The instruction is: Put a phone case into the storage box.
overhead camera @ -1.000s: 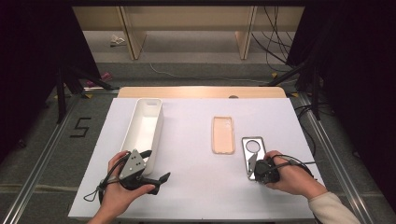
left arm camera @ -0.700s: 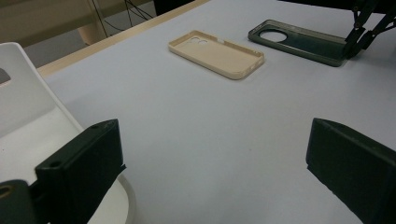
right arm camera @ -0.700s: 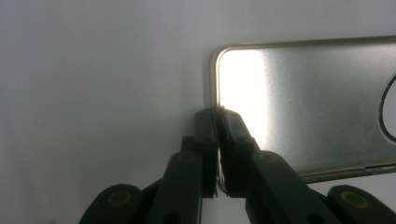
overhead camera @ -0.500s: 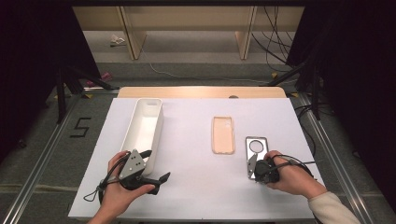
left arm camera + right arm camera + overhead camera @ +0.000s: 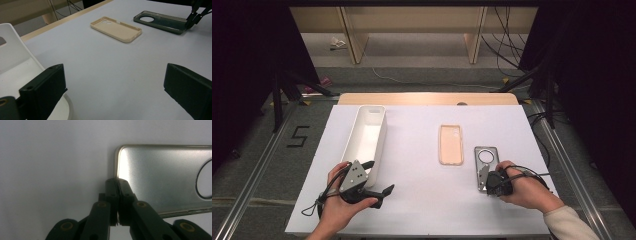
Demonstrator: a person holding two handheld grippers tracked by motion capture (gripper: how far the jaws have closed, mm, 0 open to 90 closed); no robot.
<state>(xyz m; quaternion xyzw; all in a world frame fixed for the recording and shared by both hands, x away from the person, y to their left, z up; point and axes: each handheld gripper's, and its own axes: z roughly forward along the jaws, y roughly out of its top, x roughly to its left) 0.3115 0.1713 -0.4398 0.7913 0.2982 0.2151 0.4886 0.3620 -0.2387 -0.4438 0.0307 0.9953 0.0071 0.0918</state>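
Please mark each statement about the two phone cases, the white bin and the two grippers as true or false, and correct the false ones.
1. The right gripper is closed on the edge of the dark phone case. True.
2. The beige phone case lies inside the white bin. False: it lies flat on the table, apart from the bin.
3. The left gripper has its fingers wide apart with nothing between them. True.
4. The dark phone case has a large round hole. True.
5. The two phone cases are stacked one on the other. False: they lie side by side, not touching.
6. The white bin holds a phone. False: it looks empty.
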